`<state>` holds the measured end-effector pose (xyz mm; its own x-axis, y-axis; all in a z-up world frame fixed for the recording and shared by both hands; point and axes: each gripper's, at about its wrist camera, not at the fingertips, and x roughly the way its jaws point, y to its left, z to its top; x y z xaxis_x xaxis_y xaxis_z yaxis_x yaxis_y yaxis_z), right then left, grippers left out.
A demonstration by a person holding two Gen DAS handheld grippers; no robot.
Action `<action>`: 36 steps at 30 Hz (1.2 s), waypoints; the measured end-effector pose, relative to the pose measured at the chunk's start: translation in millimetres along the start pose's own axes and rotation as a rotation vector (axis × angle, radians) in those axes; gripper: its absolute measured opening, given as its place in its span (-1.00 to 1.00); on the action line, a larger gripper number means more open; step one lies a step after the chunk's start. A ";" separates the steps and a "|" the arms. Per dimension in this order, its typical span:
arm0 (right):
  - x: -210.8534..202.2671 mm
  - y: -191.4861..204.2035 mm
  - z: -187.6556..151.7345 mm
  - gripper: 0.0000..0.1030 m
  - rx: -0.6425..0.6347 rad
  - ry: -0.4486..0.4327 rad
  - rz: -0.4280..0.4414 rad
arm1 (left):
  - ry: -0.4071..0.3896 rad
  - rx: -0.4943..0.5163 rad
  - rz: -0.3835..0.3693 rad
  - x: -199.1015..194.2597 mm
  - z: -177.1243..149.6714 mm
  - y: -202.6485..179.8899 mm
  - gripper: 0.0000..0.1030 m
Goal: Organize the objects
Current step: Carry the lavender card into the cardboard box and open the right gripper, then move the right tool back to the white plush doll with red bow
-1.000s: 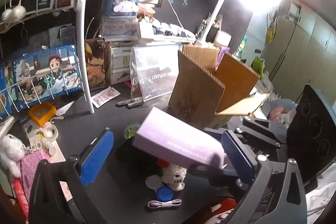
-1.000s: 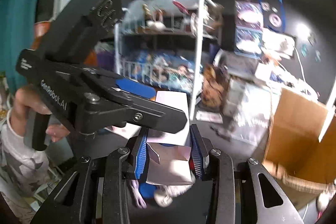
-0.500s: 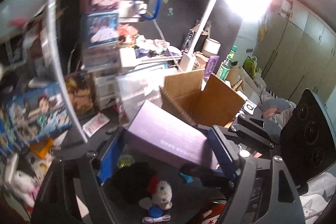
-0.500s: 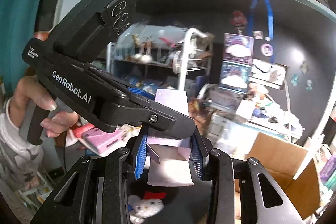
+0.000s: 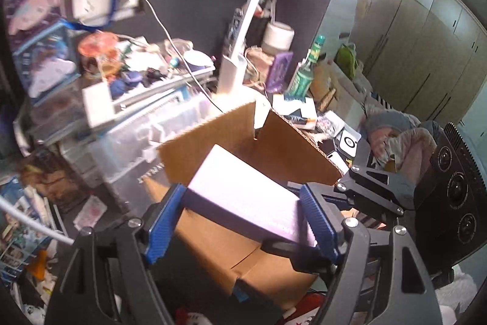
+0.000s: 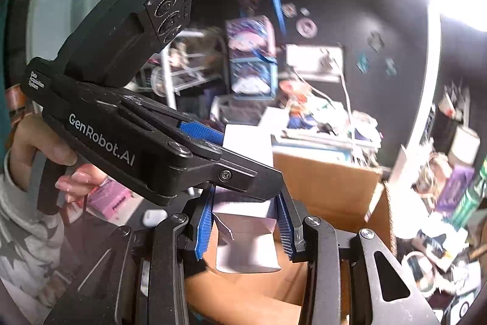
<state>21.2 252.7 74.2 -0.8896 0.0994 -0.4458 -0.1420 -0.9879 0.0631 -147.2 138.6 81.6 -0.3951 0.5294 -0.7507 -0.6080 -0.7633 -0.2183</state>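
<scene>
A pale purple box (image 5: 243,197) hangs over the open cardboard box (image 5: 274,148), held between both grippers. My left gripper (image 5: 242,204) spans its long sides; its jaws are closing, and both blue pads (image 5: 164,221) press the box. In the right wrist view my right gripper (image 6: 245,229) is shut on the purple box (image 6: 246,245) at its open-flapped end. The left gripper (image 6: 237,169) crosses in front there, held by a hand (image 6: 45,148). The cardboard box (image 6: 328,181) lies just beyond and below.
A white desk lamp (image 5: 243,29) stands behind the cardboard box, beside a green bottle (image 5: 304,72). Clear plastic drawers (image 5: 137,148) and heaped small items fill the left. A pink box (image 6: 112,200) lies on the desk under the left hand.
Both grippers carried the purple box up and to the right, from above the plush toy to over the cardboard box. The left jaws narrowed from wide open onto the box's sides.
</scene>
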 end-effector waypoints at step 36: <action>5.2 120.2 -56.1 0.01 -0.144 0.086 0.308 | -0.367 -0.079 0.338 -92.9 -150.2 65.1 0.99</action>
<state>23.8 127.8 29.3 -0.8407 -0.2098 -0.4992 0.1953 -0.9773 0.0820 -46.7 -15.9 43.5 -0.7852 0.3324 -0.5225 -0.3559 -0.9327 -0.0584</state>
